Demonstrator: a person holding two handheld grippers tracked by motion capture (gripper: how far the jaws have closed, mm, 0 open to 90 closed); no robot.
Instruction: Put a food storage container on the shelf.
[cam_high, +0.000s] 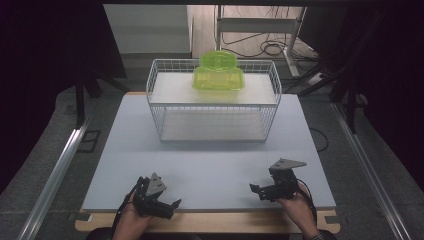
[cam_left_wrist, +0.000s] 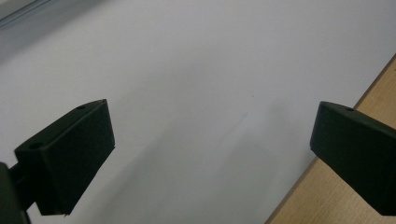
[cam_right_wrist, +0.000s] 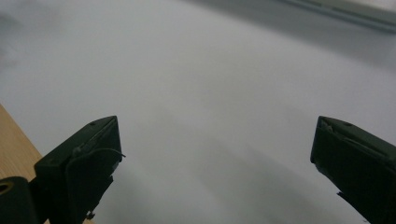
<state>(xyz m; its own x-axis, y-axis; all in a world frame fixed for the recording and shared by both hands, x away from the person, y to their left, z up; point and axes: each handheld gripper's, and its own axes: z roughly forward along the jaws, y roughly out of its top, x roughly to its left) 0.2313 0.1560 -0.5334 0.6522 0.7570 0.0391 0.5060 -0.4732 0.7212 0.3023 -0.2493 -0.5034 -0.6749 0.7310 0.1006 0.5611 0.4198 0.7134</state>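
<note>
Left gripper (cam_high: 167, 204) at 7 o'clock, right gripper (cam_high: 260, 191) at 5 o'clock on worktop (cam_high: 210, 165); both fingers released, empty.

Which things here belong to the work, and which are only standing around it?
Belonging to the work:
- left gripper, open, empty
- right gripper, open, empty
- green plastic container, likely, on the top shelf of the basket
- white wire basket
- table

Only around:
- cables on the floor behind
- metal rail at the left
</note>
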